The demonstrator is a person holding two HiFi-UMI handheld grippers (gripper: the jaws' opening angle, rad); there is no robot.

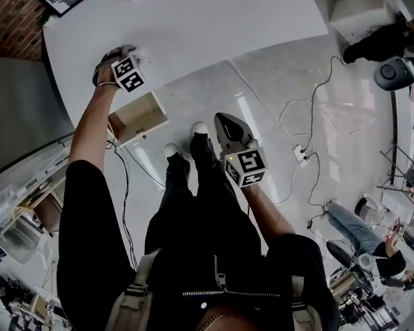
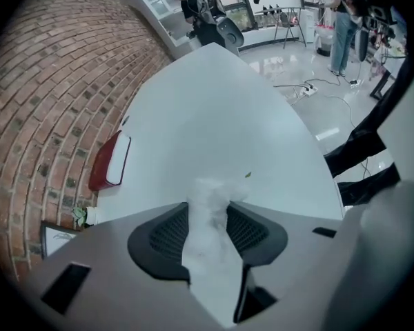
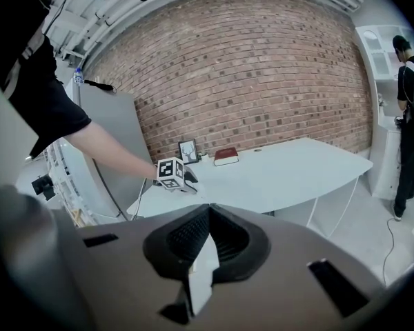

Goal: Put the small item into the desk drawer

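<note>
Gripping looks done, the transfer not yet: left gripper (image 1: pixel 117 52) at the near left edge of the white desk (image 1: pixel 214 19), fingers clamped on the small item (image 2: pixel 210 200), a white fluffy wad; whether it has cleared the desk top, cannot tell; carrying it over and dropping it in are left, by my judgement; drawer (image 1: pixel 143 124) just below and right of that gripper, pulled out, wooden, visible inside bare; right gripper (image 1: pixel 224 119) over the floor, apart from the drawer, fingers together, empty.
</note>
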